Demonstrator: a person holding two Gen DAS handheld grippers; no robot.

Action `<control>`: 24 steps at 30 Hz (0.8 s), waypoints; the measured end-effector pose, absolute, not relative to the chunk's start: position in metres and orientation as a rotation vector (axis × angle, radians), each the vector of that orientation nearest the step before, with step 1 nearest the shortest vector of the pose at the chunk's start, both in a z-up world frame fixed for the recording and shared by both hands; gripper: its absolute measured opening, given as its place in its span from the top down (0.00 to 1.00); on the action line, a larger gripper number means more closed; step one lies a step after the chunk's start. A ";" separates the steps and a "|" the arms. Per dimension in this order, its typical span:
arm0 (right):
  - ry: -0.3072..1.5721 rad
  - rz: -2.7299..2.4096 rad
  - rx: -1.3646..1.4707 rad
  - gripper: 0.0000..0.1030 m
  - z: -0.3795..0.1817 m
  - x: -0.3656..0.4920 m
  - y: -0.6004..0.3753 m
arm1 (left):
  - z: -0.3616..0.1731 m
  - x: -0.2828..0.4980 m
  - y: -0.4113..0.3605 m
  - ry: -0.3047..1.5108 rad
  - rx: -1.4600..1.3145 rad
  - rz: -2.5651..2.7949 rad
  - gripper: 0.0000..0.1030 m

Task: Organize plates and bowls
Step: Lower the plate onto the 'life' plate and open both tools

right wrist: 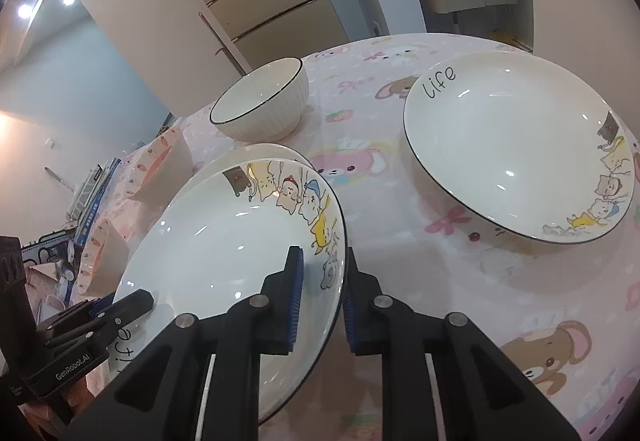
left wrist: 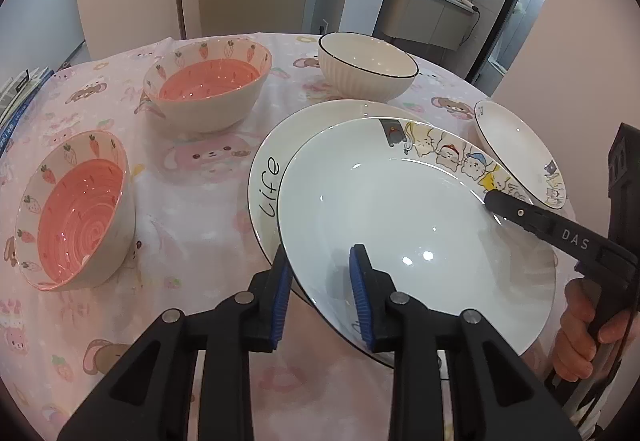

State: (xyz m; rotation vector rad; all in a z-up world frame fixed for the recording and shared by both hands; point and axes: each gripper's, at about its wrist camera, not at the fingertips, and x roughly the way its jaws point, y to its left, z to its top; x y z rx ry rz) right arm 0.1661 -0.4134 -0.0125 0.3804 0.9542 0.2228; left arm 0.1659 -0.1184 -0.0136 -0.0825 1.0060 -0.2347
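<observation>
Pink cartoon cloth covered the table (left wrist: 208, 169). Near the middle, a cat plate (left wrist: 400, 209) lay tilted on top of another plate (left wrist: 272, 161) with "life" written on it. The left hand-held gripper (left wrist: 320, 281) had its blue pads on both sides of the cat plate's rim at 7 o'clock, a gap showing beside them. The right hand-held gripper (right wrist: 320, 281) pinched the rim at 3 o'clock. Two pink strawberry bowls (left wrist: 208, 85) sat at 9 and 11 o'clock. One white ribbed bowl (left wrist: 366, 65) stood at 12 o'clock. A third plate (right wrist: 516, 145) rested off to the right, apart.
</observation>
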 end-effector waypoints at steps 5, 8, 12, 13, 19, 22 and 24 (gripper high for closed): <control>0.935 0.210 0.372 0.83 -0.012 0.165 -0.414 | -0.004 0.157 -0.120 0.968 -0.042 -0.201 0.37; 0.946 0.222 0.350 0.84 -0.013 0.166 -0.409 | -0.003 0.158 -0.120 0.970 -0.039 -0.206 0.37; 0.941 0.213 0.332 0.84 -0.011 0.164 -0.406 | -0.012 0.165 -0.112 1.026 -0.081 -0.203 0.57; 0.941 0.215 0.340 0.83 -0.010 0.165 -0.408 | -0.010 0.164 -0.111 1.018 -0.082 -0.200 0.62; 0.934 0.218 0.389 0.83 -0.008 0.163 -0.419 | -0.009 0.164 -0.106 1.000 -0.096 -0.171 0.93; 0.920 0.211 0.378 0.83 -0.006 0.163 -0.420 | -0.010 0.166 -0.103 0.993 -0.102 -0.156 0.93; 0.939 0.221 0.416 0.83 -0.010 0.165 -0.424 | -0.010 0.168 -0.100 0.988 -0.101 -0.135 0.94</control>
